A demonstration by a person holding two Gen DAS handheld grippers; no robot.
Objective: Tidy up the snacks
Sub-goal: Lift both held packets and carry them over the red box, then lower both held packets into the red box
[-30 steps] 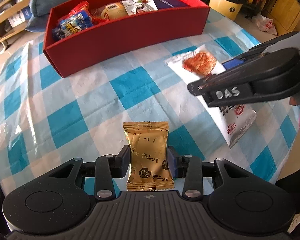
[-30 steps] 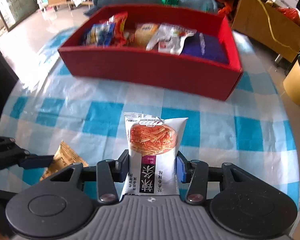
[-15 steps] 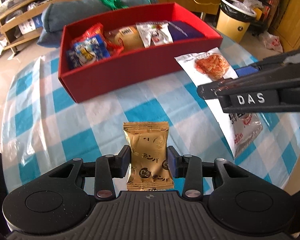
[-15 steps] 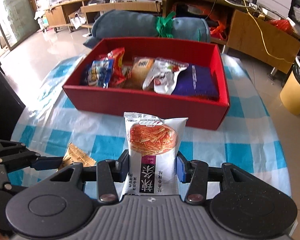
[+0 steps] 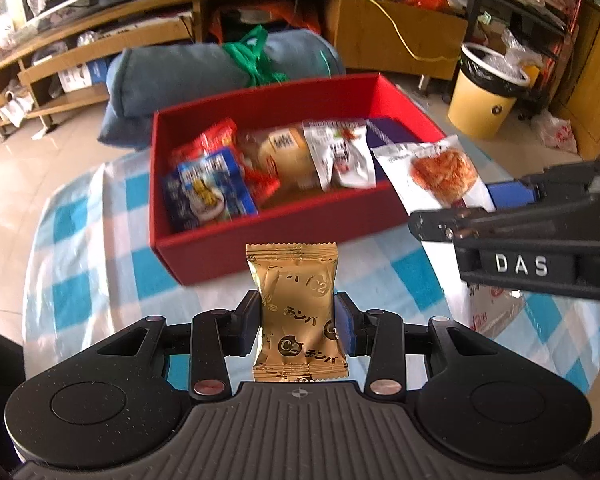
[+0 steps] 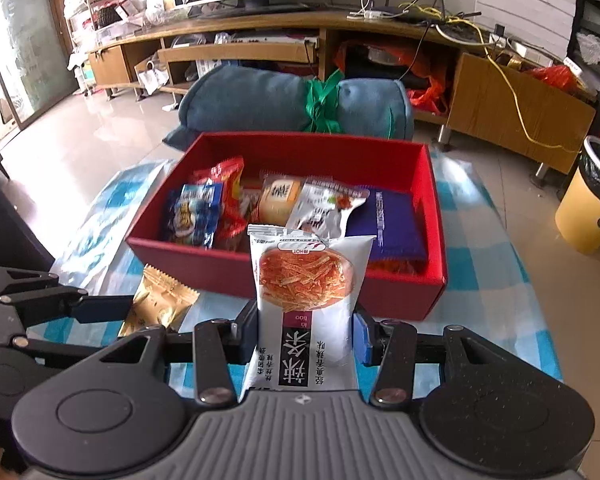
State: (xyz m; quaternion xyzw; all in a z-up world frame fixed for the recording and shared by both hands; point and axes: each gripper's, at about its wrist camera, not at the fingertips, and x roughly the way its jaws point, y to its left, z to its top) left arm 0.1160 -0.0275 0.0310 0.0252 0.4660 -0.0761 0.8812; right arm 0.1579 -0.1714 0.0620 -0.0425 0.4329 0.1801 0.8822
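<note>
My left gripper is shut on a gold snack packet, held upright above the checked tablecloth in front of the red box. My right gripper is shut on a white spicy-strips packet, held upright before the red box. The box holds several snacks: a blue packet, a red one, a bun, a white sachet and a dark purple pack. In the left wrist view the right gripper and its white packet show at the right. In the right wrist view the gold packet shows at the left.
The blue-and-white checked tablecloth covers a round table. A rolled blue cushion tied with green cord lies behind the box. A yellow bin stands on the floor at the right. Wooden shelving runs along the back.
Both grippers have risen and tilted up with their packets held, so the box interior and the room behind now show. The box looks closer ahead.
</note>
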